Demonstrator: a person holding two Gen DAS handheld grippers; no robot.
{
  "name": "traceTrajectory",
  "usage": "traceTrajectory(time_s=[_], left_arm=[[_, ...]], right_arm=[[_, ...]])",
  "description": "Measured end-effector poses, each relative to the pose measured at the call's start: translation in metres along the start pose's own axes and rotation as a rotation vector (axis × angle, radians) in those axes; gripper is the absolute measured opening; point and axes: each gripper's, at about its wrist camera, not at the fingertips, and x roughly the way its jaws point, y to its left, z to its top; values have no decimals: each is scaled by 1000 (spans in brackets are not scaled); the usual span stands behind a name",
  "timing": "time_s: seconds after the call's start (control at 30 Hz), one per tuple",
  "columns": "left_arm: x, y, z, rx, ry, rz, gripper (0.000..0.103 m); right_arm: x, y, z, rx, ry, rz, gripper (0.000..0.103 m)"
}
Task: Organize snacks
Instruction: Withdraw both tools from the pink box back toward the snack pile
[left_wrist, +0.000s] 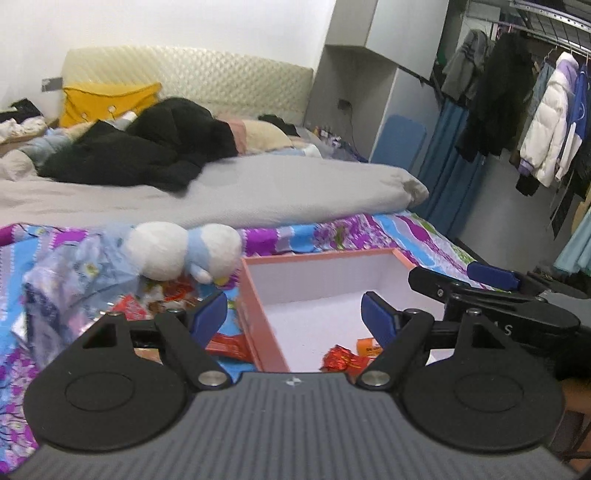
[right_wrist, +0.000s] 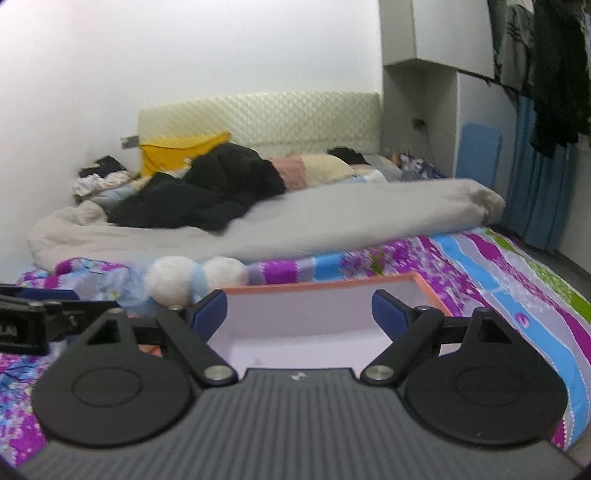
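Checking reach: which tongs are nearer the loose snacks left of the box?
Left. The left tongs straddle the box wall, one finger over the snacks. The right tongs hang over the box interior, farther right.

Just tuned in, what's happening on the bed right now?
Snacks are being sorted into the pink box on the flowered bedsheet. A couple of wrapped snacks already lie inside it; more snacks sit in a pile left of the box, by a clear plastic bag and a plush toy. The left gripper and right gripper both hover open over the box, holding nothing.
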Motion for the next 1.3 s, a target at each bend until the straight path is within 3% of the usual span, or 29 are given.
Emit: traceTrajectory(time_s=[0.27,0.53,0.93,1.17,1.3], left_arm=[[-48,33,-11,-17,-58,55,83],[-68,63,-31,-32,-52,113,83],[-100,100,-71,-53,-70,166,83],[-116,124,-87,-116,-82,173,83],[-123,131,-94,-120,-85,184,90]], right_arm=[[-22,45,-3,-36,-56,81,87],[-32,82,-24,-61,-41,151,87],[-40,106,-58,-30,-12,156,87],[-50,112,-71,10,-31,129,87],[-55,121,-80,11,-33,157,87]])
